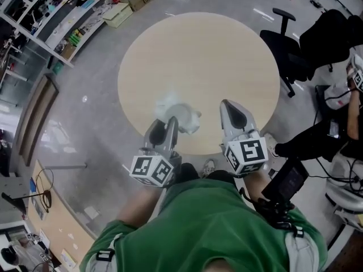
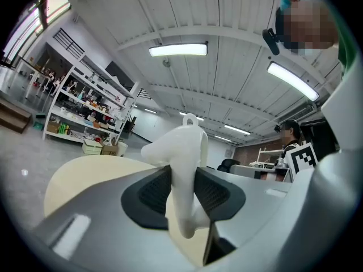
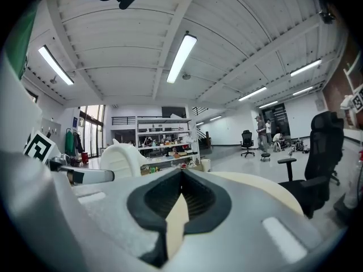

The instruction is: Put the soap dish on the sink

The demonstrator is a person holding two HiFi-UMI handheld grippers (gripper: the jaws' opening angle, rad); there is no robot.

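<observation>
The soap dish (image 1: pixel 180 117) is a white, curvy plastic piece. It hangs over the near edge of the round beige table (image 1: pixel 198 55), and my left gripper (image 1: pixel 170 122) is shut on it. In the left gripper view the soap dish (image 2: pixel 184 149) stands upright between the dark pads (image 2: pixel 156 191), pinched by its lower part. To its right my right gripper (image 1: pixel 229 103) reaches over the table edge, with its jaws together and nothing in them. In the right gripper view my right gripper (image 3: pixel 181 187) has its pads meeting at the tip, and the soap dish (image 3: pixel 122 157) shows at the left. No sink is in view.
A black office chair (image 1: pixel 283 44) stands at the table's far right. Shelving with goods (image 1: pixel 68 21) and cardboard boxes (image 1: pixel 127 4) line the far left. Another person's legs (image 1: pixel 309 137) and gear sit close on the right. A low wooden bench (image 1: pixel 34 123) lies at the left.
</observation>
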